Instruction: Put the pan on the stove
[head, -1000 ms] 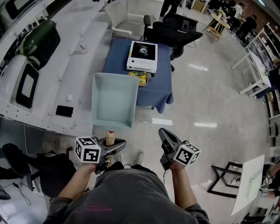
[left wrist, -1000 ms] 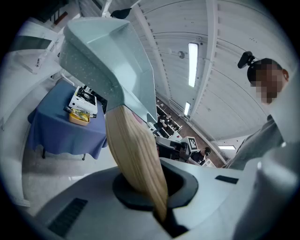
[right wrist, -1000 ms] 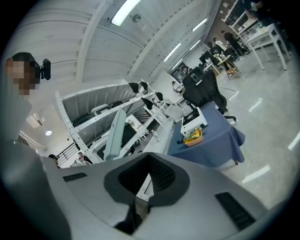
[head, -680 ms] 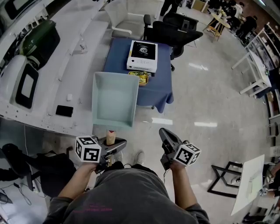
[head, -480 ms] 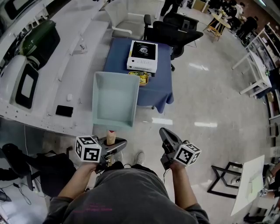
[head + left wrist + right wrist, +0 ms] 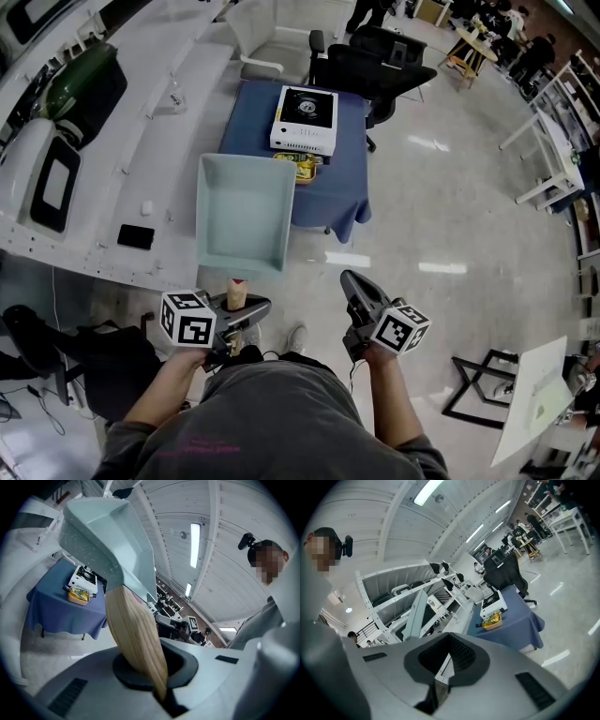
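The pale wooden handle point(image 6: 136, 639) of my pale green square pan point(image 6: 242, 214) ends hidden inside my left tongs point(image 6: 159, 693). Beyond them its rim half covers a yellow thing point(image 6: 307, 170), too small to tell.

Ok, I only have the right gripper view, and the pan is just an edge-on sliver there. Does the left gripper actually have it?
Observer: Yes. The left gripper is shut on the pan's wooden handle.
Operator: Anything inside the pan?
Observer: No. The head view looks straight into the pan, and it is empty.
Operator: How does it sit against the stove?
Observer: From above it hangs short of the stove, on the near side of the blue-clothed table, open side up.
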